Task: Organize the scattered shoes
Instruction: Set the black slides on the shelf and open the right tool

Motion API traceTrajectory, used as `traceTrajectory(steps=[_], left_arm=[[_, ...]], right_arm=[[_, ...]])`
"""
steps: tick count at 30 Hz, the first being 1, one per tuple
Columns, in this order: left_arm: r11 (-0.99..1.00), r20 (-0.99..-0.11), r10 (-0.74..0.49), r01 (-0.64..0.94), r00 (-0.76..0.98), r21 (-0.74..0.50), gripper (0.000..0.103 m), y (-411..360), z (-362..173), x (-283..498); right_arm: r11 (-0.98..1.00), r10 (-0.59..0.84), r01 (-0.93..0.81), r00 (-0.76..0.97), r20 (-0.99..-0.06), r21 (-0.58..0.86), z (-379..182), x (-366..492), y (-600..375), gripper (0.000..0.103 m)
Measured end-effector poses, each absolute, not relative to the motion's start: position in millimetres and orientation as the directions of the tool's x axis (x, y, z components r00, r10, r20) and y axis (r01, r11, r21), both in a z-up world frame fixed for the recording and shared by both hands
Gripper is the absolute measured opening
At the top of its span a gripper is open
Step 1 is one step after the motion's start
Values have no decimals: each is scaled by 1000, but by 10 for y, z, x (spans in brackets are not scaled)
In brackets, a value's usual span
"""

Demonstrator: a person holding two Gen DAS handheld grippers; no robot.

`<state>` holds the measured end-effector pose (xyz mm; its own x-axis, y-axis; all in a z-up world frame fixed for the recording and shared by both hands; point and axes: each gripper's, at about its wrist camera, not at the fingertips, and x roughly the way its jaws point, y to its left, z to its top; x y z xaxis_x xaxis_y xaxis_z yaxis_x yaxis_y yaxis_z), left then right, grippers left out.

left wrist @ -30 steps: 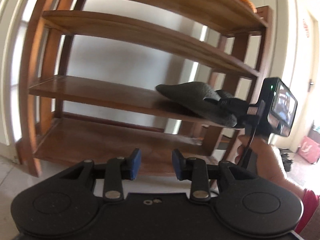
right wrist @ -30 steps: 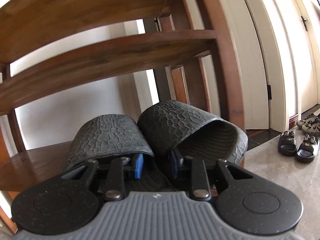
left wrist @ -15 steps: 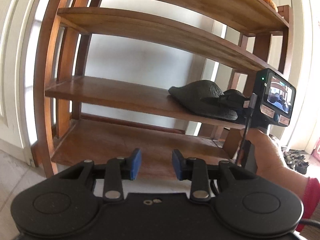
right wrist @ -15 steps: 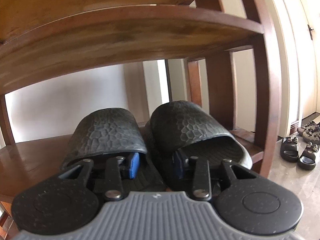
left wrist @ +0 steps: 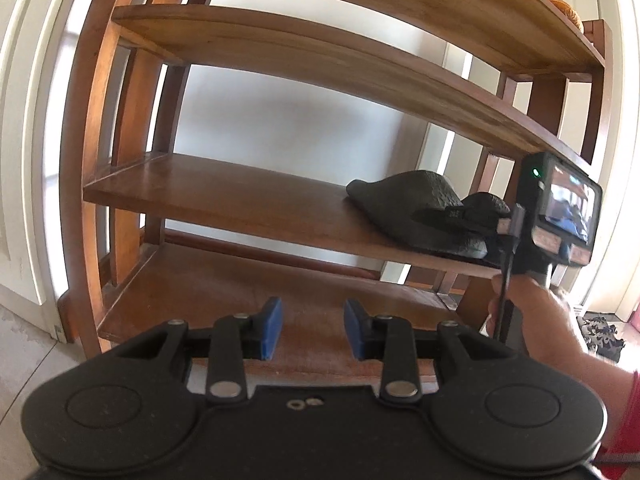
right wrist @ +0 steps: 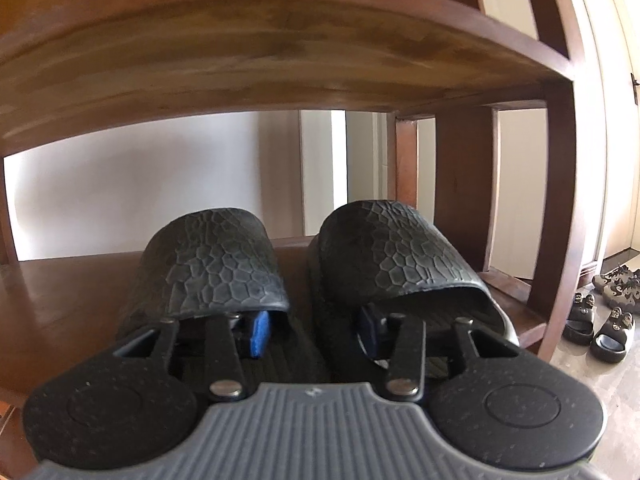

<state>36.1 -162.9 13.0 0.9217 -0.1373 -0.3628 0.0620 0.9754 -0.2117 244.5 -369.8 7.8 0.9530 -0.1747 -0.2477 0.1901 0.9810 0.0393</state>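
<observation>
two black slippers (right wrist: 304, 272) show no readable writing.

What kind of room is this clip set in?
Probably a home entryway: a wooden shoe rack holding black slippers, more sandals on the tiled floor beside a door.

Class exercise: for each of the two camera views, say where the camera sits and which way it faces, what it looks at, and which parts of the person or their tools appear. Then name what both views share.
Left wrist: sits on the left gripper, facing the brown wooden shoe rack; its empty blue-padded fingers and the person's right hand show.
Right wrist: sits on the right gripper, facing into the rack; its jaws are opening, one finger inside each slide.
Shared: the pair of black textured rubber slides on the rack.
</observation>
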Motion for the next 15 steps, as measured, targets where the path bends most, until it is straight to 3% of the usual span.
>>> traceTrajectory(steps=[6,9,12,14,15], left_arm=[[972,-368,-132,48,920,-229,34,-1577,103,323],[972,-370,-132,46,919,-232,34,-1595,87,316],[969,-371,-138,47,918,-243,34,-1634,70,305],[968,-369,-146,56,918,-244,34,-1675,63,296],[968,-370,-149,59,917,-244,34,-1703,61,289]], right_arm=[[981,-165,185,950,-264,52,99,2547,-3679,56],[981,-151,176,958,-243,85,79,2387,-3718,75],[980,-139,162,972,-192,112,45,2154,-3768,78],[980,-109,128,986,-123,155,21,1907,-3848,88],[979,-105,122,988,-112,163,17,1858,-3865,89]])
